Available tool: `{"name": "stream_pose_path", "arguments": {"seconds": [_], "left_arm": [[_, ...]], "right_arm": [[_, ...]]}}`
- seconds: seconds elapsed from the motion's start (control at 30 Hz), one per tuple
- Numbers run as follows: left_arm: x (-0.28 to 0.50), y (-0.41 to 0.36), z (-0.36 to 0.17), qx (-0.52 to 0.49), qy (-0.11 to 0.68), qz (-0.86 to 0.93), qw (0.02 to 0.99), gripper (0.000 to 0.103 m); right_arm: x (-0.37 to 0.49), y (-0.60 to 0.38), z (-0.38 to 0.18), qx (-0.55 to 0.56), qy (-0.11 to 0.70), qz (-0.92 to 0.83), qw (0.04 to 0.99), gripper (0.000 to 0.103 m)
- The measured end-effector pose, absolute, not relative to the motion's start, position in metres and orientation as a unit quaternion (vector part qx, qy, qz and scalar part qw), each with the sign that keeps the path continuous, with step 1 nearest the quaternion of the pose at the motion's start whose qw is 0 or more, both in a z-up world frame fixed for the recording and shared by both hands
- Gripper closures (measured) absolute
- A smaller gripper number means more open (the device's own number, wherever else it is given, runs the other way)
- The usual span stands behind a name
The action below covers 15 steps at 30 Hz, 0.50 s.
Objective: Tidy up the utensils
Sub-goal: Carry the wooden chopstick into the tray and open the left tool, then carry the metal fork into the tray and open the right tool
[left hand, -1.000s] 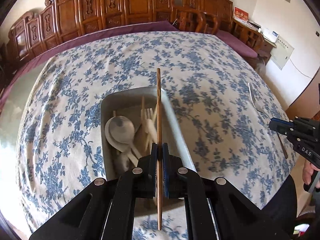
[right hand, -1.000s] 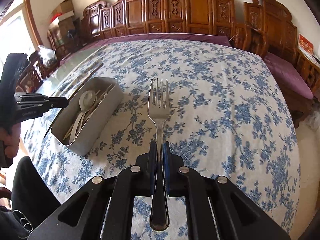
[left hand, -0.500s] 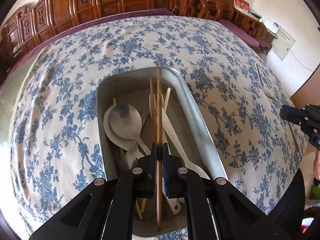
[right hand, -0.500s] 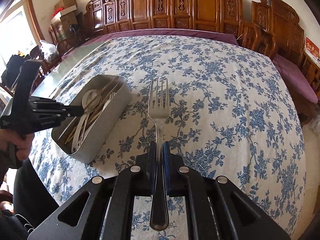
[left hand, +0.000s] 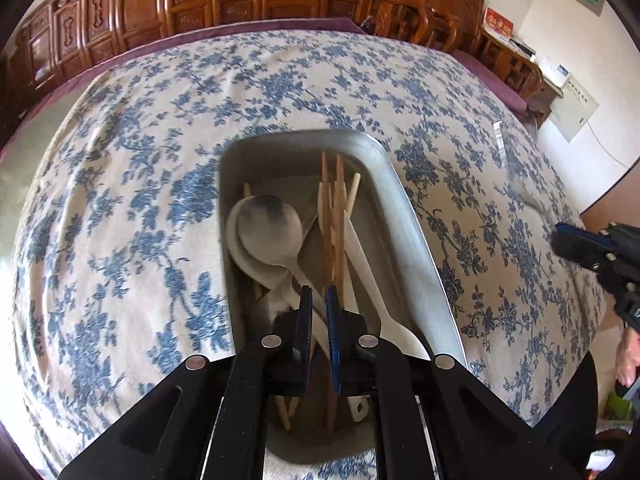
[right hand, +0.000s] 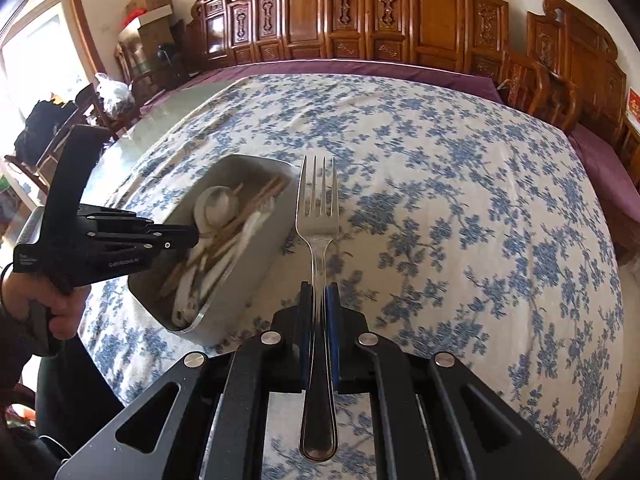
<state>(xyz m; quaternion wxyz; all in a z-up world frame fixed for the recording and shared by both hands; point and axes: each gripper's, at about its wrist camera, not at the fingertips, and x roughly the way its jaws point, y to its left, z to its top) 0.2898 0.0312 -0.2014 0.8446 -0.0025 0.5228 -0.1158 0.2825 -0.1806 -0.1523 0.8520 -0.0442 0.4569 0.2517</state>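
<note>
A grey metal tray (left hand: pixel 404 216) lies on the floral tablecloth and holds white spoons (left hand: pixel 268 232), wooden chopsticks (left hand: pixel 334 224) and pale plastic utensils. My left gripper (left hand: pixel 317 300) hovers over the tray's near end, its jaws slightly apart and empty; a chopstick lies in the tray below the gap. It also shows in the right wrist view (right hand: pixel 192 237) over the tray (right hand: pixel 256 264). My right gripper (right hand: pixel 319 300) is shut on a steel fork (right hand: pixel 318 216), tines forward, just right of the tray. The right gripper (left hand: pixel 576 240) appears at the left view's right edge.
The table carries a white cloth with blue flowers (right hand: pixel 460 216) over a purple underlay. Carved wooden chairs (right hand: pixel 360 16) ring the far side. A glass-topped bare strip (right hand: pixel 132 148) lies left of the cloth. The person's hand (right hand: pixel 48 304) holds the left gripper.
My left gripper lowered over the tray and opened, letting the chopstick drop in among the others. My right gripper carried the fork left, closer to the tray.
</note>
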Motion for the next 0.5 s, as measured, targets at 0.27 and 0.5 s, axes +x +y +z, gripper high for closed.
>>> {"name": "stream_pose_path", "arguments": {"seconds": [0.27, 0.5], "left_arm": [[0.275, 0.061, -0.168, -0.009, 0.496, -0.093, 0.863, 0.093], [0.266, 0.089, -0.156, -0.021, 0.484, -0.071, 0.872, 0.093]], "right_arm": [[0.291, -0.134, -0.154, -0.050, 0.456, 0.278, 0.844, 0.094], [0.306, -0.100, -0.159, -0.052, 0.461, 0.287, 0.838, 0.094]]}}
